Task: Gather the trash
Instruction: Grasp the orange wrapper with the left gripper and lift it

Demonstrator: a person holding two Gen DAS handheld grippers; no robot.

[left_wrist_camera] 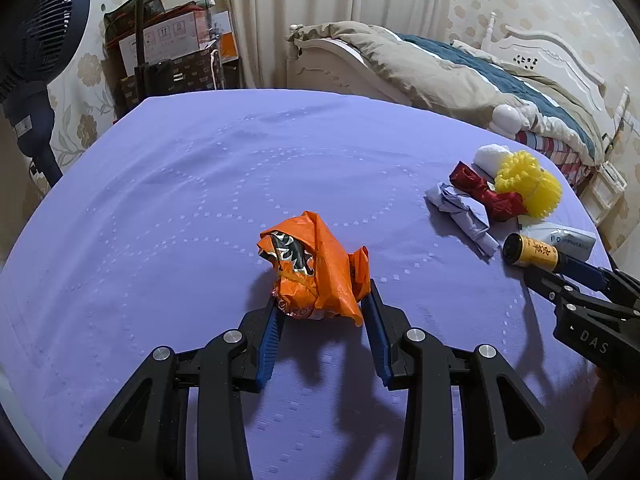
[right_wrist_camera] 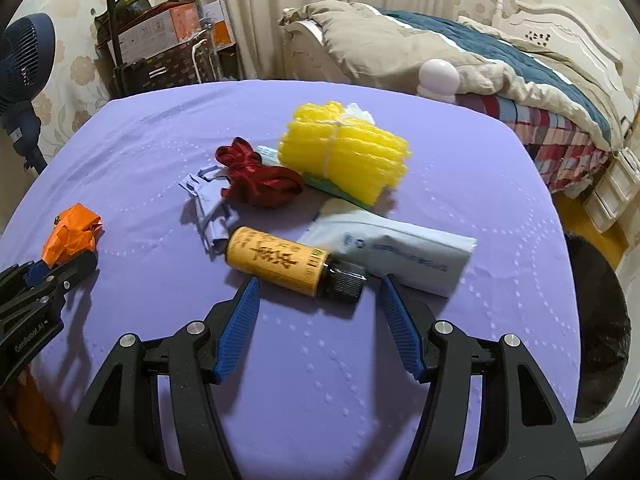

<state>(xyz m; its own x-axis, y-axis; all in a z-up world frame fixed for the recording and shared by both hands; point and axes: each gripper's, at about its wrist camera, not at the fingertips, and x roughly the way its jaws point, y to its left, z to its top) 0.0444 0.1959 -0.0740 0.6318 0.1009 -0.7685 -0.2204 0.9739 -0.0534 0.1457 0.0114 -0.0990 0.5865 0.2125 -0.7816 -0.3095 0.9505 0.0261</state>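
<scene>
A crumpled orange plastic bag lies on the purple table. My left gripper is open, its blue fingertips on either side of the bag's near end. An orange-labelled bottle with a black cap lies on its side just beyond my right gripper, which is open with its tips flanking the bottle. Behind the bottle lie a red ribbon, crumpled lilac paper, yellow foam netting and a pale blue packet. The bag also shows in the right wrist view.
A bed with a beige and teal quilt stands behind the table on the right. A dark fan and stacked boxes and bags stand at the back left. A dark round object sits beside the table's right edge.
</scene>
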